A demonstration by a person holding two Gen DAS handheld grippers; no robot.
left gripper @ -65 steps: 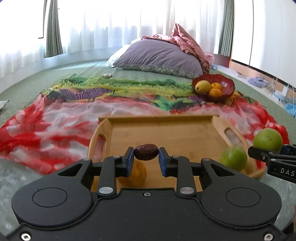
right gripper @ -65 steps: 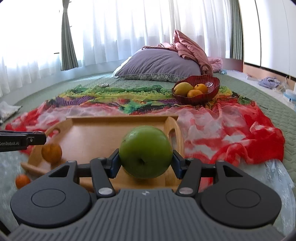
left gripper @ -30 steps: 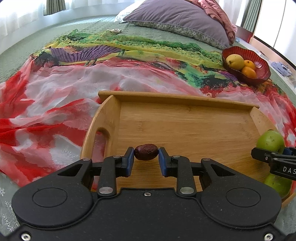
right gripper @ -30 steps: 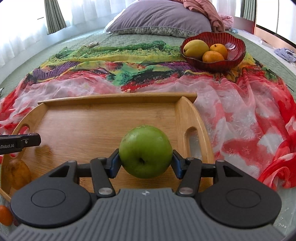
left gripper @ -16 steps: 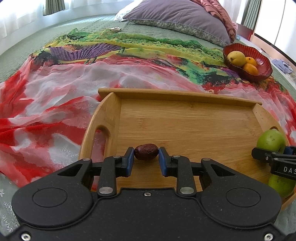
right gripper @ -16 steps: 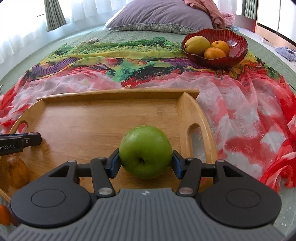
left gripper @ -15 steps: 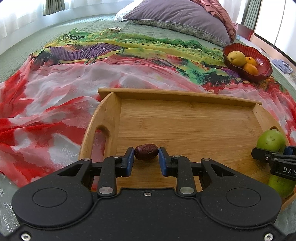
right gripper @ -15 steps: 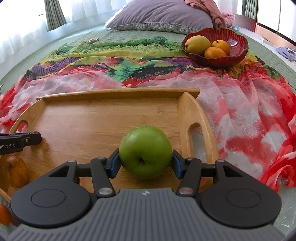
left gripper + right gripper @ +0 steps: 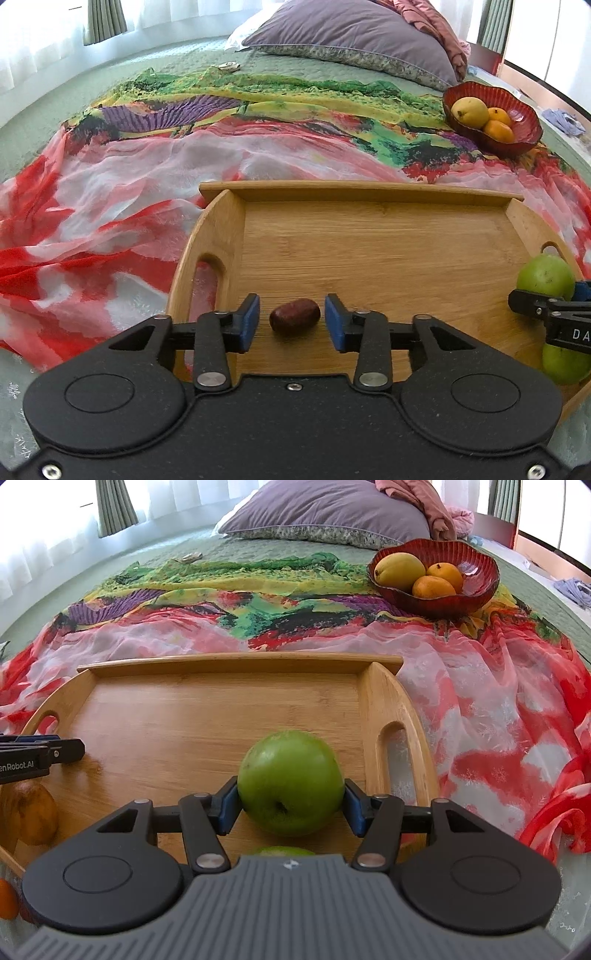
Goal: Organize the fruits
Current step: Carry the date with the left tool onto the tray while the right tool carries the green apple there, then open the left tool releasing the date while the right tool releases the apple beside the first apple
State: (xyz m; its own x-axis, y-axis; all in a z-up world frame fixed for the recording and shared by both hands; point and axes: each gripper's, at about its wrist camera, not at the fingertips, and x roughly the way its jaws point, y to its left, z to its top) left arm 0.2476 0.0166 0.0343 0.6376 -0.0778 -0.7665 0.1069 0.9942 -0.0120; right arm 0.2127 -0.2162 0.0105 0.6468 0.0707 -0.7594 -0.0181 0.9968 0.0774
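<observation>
A wooden tray lies on a colourful scarf. My left gripper hangs over the tray's near left part with its jaws opening. A dark red date lies on the tray floor between the pads, with a gap on each side. My right gripper is over the tray's right end, jaws opening. A green apple, slightly blurred, sits between its pads with no firm grip showing. A second green fruit lies just below it.
A red bowl holding a yellow fruit and two oranges stands far right on the scarf. A brownish pear rests at the tray's left end. An orange lies outside it. A purple pillow is behind.
The left jaws have parted and the date, gripped before, now lies free on the tray between them. The right jaws have widened a little around the apple. Neither hand has shifted.
</observation>
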